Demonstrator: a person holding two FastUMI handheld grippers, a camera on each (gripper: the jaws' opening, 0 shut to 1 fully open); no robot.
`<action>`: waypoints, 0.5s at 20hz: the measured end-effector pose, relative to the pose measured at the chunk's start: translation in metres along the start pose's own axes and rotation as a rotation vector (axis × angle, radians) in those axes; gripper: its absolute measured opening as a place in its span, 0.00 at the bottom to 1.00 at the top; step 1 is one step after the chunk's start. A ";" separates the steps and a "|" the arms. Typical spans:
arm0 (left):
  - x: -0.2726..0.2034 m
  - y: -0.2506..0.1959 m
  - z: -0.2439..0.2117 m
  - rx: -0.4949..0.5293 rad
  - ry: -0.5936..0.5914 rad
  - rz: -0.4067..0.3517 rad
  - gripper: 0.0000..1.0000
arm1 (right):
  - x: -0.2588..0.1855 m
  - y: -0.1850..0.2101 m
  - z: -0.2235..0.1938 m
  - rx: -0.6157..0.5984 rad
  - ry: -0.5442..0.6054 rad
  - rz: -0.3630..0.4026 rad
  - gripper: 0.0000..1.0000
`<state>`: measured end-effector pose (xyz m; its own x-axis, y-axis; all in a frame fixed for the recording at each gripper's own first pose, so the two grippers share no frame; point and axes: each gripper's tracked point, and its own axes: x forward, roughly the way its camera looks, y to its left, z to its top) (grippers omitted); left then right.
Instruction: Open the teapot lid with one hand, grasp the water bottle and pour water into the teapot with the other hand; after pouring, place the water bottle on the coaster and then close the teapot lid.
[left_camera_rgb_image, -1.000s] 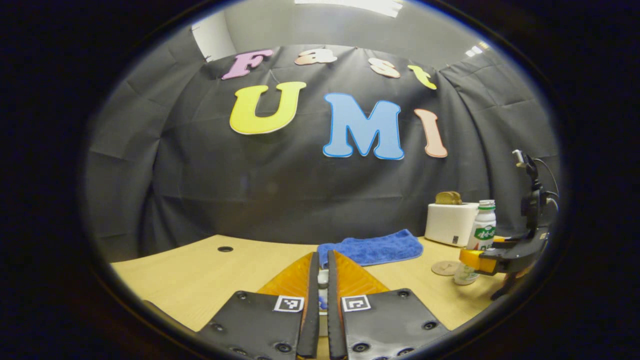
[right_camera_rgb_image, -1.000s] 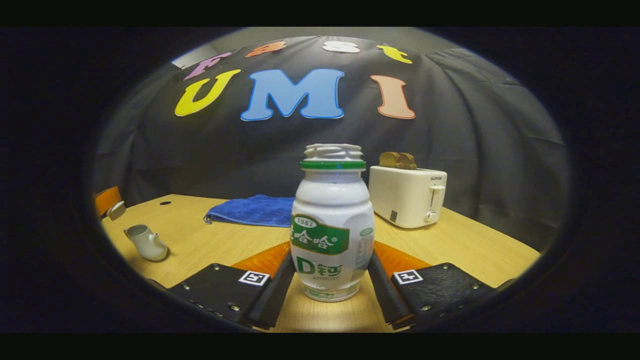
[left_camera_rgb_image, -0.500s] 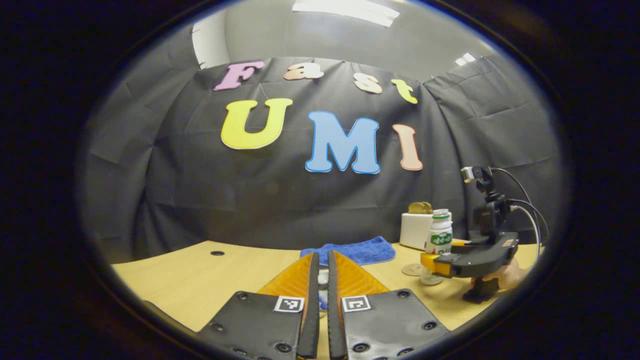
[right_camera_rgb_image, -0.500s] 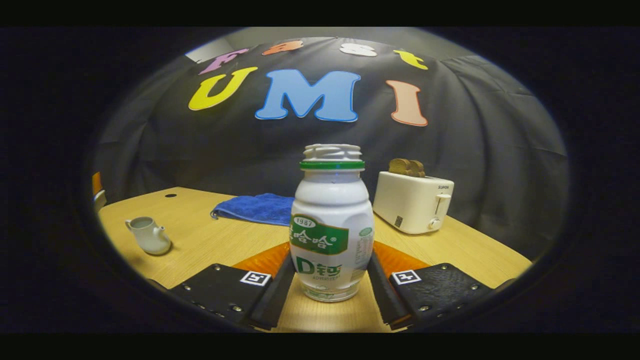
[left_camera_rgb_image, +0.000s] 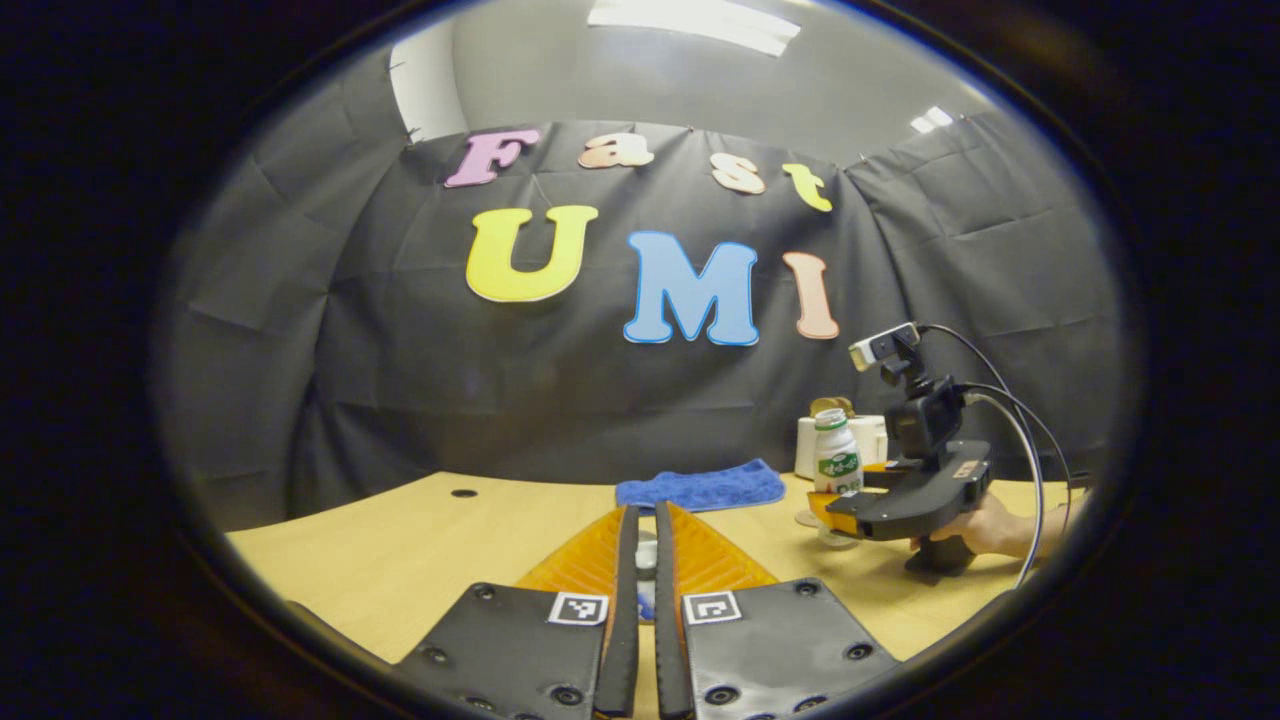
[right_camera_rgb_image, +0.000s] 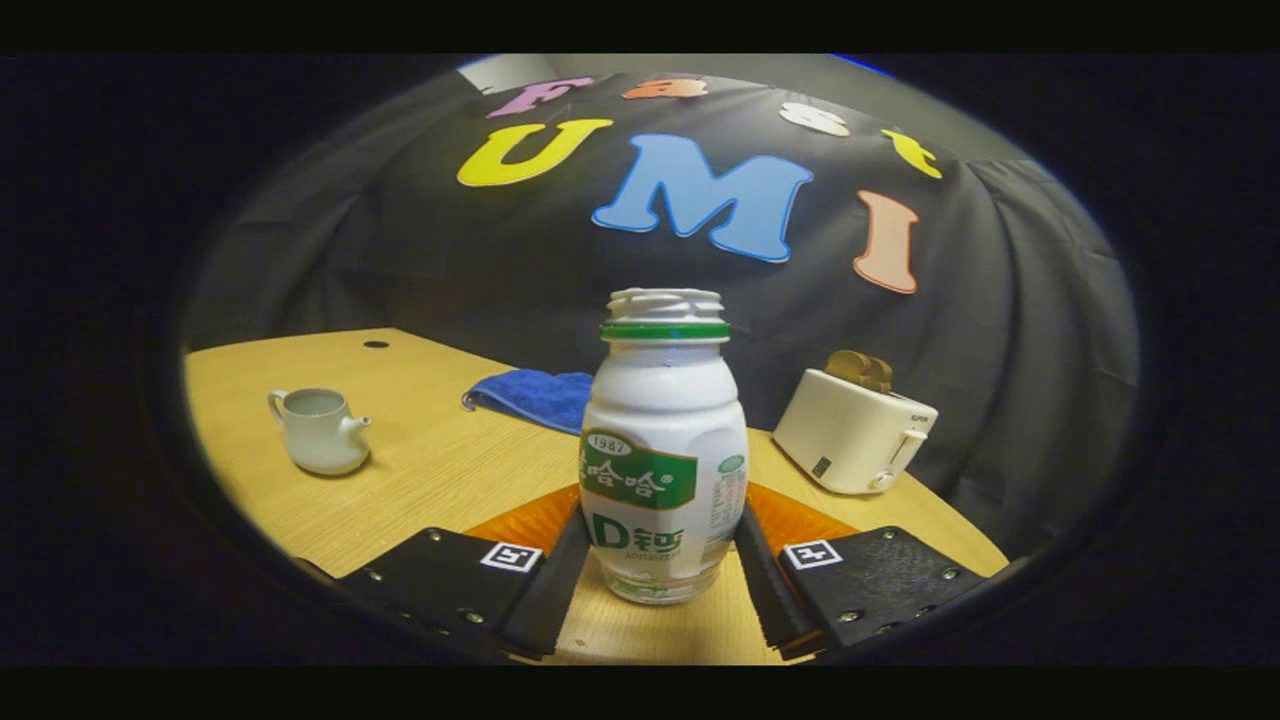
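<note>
Booth, mid-task: the right tool (right_camera_rgb_image: 662, 560) holds the water bottle (right_camera_rgb_image: 663, 450) upright, both fingers pressed to its lower sides, w/ the bottle's base seemingly just off the bench (right_camera_rgb_image: 450, 470); in the left gripper view the same bottle (left_camera_rgb_image: 838, 458) shows in that tool's grip, a hand (left_camera_rgb_image: 985, 525) behind it. The left tool (left_camera_rgb_image: 640, 560) is nearly shut, a narrow gap between its fingers pinching a small pale thing, prob. the teapot lid, though too little shows to be sure. The teapot (right_camera_rgb_image: 320, 430) stands open-topped on the bench, well apart from the bottle, to its left in the right gripper view. A blue cloth (right_camera_rgb_image: 530, 395) and a toaster (right_camera_rgb_image: 855, 430) sit farther back. The coaster (left_camera_rgb_image: 808, 519) lies just beside the bottle in the left gripper view. Status, as judged: lid off, bottle grasped; pouring not begun, bottle's cap looks off. Left: carry to pot, pour, set bottle on coaster, re-lid.
</note>
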<state>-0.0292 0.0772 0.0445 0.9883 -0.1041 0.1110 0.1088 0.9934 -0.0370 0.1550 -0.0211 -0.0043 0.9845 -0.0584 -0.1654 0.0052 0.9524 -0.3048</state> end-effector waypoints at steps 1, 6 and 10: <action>-0.002 0.001 -0.002 -0.008 0.008 -0.001 0.13 | 0.000 0.003 0.003 -0.020 0.000 0.005 0.74; -0.014 0.017 -0.012 -0.038 0.044 0.018 0.13 | 0.004 0.021 0.015 -0.167 -0.005 0.017 0.73; -0.019 0.024 -0.014 -0.033 0.045 0.031 0.15 | 0.011 0.041 0.021 -0.321 -0.007 0.038 0.73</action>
<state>-0.0437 0.1019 0.0278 0.9950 -0.0765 0.0648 0.0811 0.9941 -0.0723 0.1700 0.0231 0.0007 0.9841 -0.0212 -0.1763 -0.0863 0.8106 -0.5793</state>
